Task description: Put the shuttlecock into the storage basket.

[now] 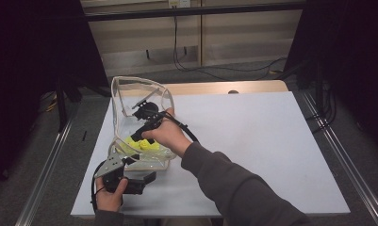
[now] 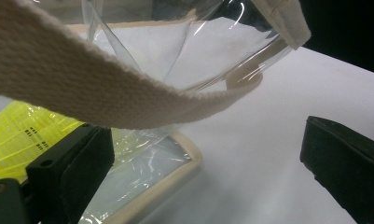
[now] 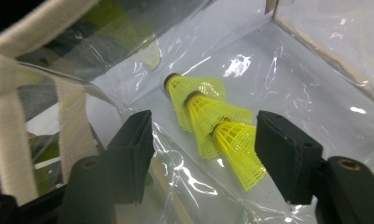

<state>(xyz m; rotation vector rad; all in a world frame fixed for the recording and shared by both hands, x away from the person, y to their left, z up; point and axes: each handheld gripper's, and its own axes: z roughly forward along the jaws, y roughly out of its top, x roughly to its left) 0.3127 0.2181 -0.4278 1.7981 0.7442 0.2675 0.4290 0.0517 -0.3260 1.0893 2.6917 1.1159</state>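
Observation:
A clear plastic tote bag (image 1: 135,81) with beige trim lies open on the white table (image 1: 252,141). Three nested yellow shuttlecocks (image 3: 231,140) rest on its bottom; from above these shuttlecocks (image 1: 148,145) sit beside the person's right hand. My right gripper (image 3: 204,122) reaches inside the bag, open, its pads either side of the shuttlecocks and not pressing them. From the high view the right gripper (image 1: 138,136) points down toward the near left. My left gripper (image 2: 205,130) stands open by the bag's near corner, under the beige strap (image 2: 82,84). In the high view the left gripper (image 1: 146,178) lies at the bag's front edge.
The table's right half is bare white sheet, with a wooden strip (image 1: 215,87) along its back edge. Metal rails (image 1: 340,155) run along both sides of the table. Cables (image 1: 186,61) hang and trail on the floor behind.

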